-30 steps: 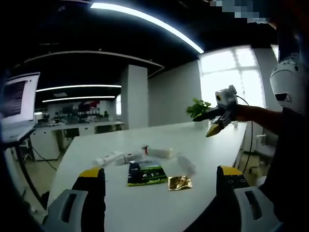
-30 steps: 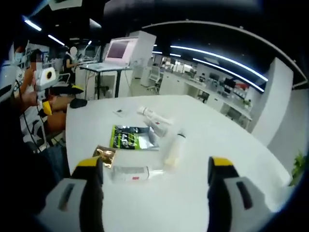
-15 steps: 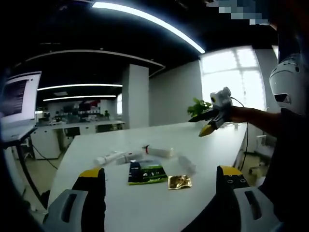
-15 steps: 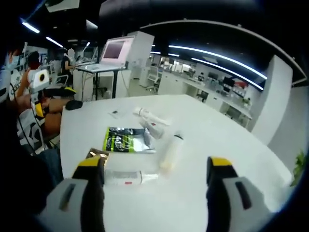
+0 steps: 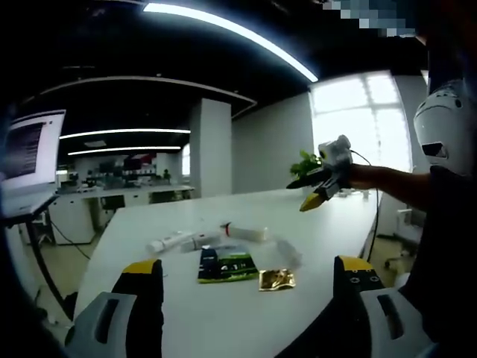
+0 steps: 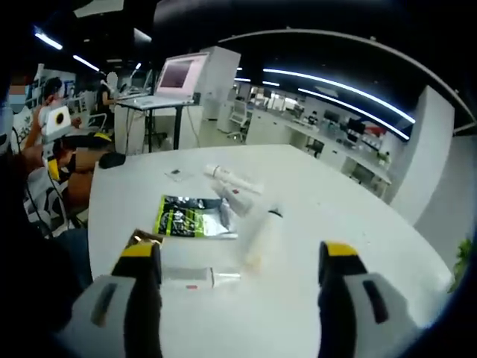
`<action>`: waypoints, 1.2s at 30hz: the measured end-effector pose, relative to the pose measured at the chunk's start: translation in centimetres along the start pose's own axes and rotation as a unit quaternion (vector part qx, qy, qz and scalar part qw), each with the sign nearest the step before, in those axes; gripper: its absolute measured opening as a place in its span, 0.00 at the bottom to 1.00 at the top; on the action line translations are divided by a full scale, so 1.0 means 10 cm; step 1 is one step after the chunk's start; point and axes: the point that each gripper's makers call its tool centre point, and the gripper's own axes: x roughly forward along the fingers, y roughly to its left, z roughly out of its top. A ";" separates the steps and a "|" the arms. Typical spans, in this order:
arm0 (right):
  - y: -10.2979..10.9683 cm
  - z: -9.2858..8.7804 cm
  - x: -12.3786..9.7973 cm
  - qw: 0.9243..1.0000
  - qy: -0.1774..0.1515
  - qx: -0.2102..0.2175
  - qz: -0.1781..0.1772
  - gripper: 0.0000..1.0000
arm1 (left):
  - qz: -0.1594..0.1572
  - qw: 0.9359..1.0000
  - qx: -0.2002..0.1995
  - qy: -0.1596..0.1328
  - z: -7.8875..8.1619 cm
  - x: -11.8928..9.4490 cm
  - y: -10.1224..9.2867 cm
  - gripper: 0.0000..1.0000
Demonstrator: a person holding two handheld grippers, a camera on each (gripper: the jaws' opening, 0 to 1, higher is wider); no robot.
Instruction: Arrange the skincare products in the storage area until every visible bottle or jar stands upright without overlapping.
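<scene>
A: Working left to right in the left gripper view, we logged the left gripper (image 5: 246,298) with jaws spread wide and nothing between them, above the near edge of the white table (image 5: 186,321). Products?

B: All lying flat mid-table. We noted white tubes (image 5: 179,242), a green sachet (image 5: 226,267), a gold sachet (image 5: 276,280).

A: And the right gripper (image 5: 313,195)?

B: Raised over the far right, its jaws parted, empty. In its own view a red-marked tube (image 6: 195,278) lay nearest.
</scene>
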 end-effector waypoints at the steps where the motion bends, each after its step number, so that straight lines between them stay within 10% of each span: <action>1: 0.00 0.00 0.01 1.000 0.001 0.000 0.001 0.88 | 0.000 1.000 0.000 0.000 0.00 0.00 0.00 0.96; 36: -0.22 -0.09 0.43 1.000 0.016 0.006 0.016 0.87 | 0.009 1.000 -0.013 0.000 -0.02 -0.04 0.01 0.96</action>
